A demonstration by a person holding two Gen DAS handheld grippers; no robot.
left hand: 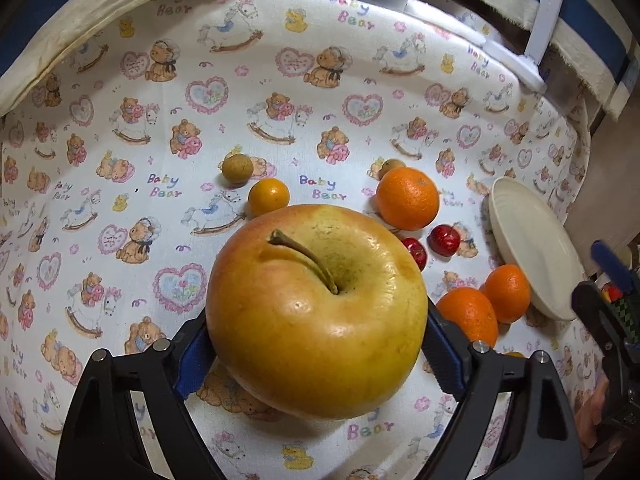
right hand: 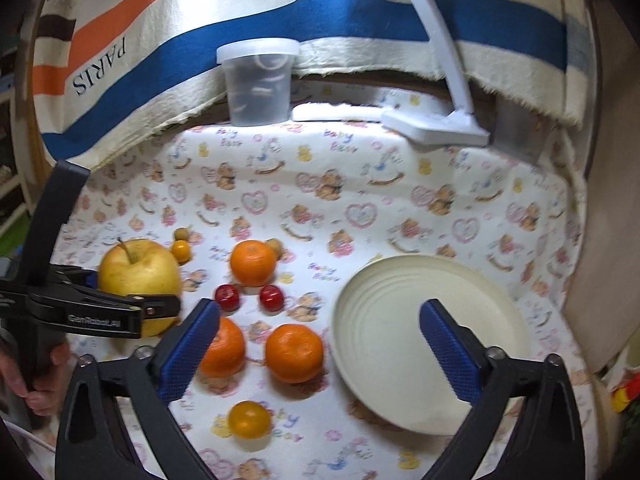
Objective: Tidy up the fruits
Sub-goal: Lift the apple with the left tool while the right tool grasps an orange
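Here, left gripper (left hand: 316,344) clamped on big yellow apple (left hand: 316,312) near tablecloth's (left hand: 280,120) left edge; right gripper (right hand: 320,344) spread wide, empty, above oranges (right hand: 294,353) beside cream plate (right hand: 500,304)

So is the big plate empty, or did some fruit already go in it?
Empty. The plate shows only its bare cream rings in the right wrist view. The oranges, the apple and the rest lie on the cloth beside it.

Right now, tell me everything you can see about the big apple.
The apple is large, yellow with an orange-pink blush, smooth and glossy. Its brown stem leans over the hollow on top. It sits upright on the teddy-bear cloth, between the blue pads of the left claw, which flank both its sides. No other fruit touches it.
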